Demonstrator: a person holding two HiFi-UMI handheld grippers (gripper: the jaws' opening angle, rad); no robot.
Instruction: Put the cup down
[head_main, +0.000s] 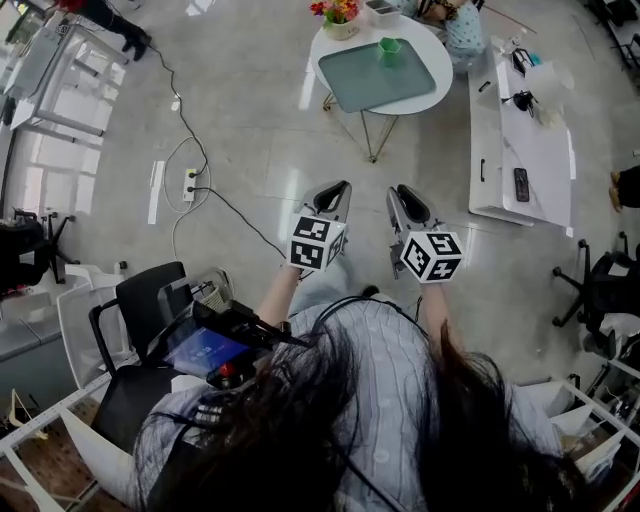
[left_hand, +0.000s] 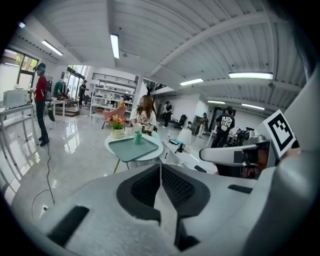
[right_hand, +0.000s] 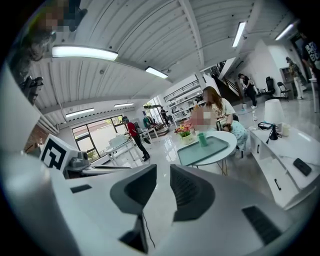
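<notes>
A green cup (head_main: 390, 47) stands upright on a green tray (head_main: 370, 85) on a round white table (head_main: 435, 45), well ahead of both grippers across the floor. The left gripper view shows the cup (left_hand: 138, 137) on the tray (left_hand: 131, 150), and the right gripper view shows the cup (right_hand: 202, 139) too. My left gripper (head_main: 343, 186) is held over the floor with its jaws together (left_hand: 160, 167) and nothing in them. Beside it, my right gripper (head_main: 400, 190) has a narrow gap between its jaws (right_hand: 163, 170), also empty.
A flower pot (head_main: 338, 18) stands at the table's back, with a seated person (head_main: 465, 25) behind it. A long white bench (head_main: 520, 150) with a phone (head_main: 521, 184) runs along the right. A cable and power strip (head_main: 190, 183) lie on the floor at left, near a black chair (head_main: 150, 300).
</notes>
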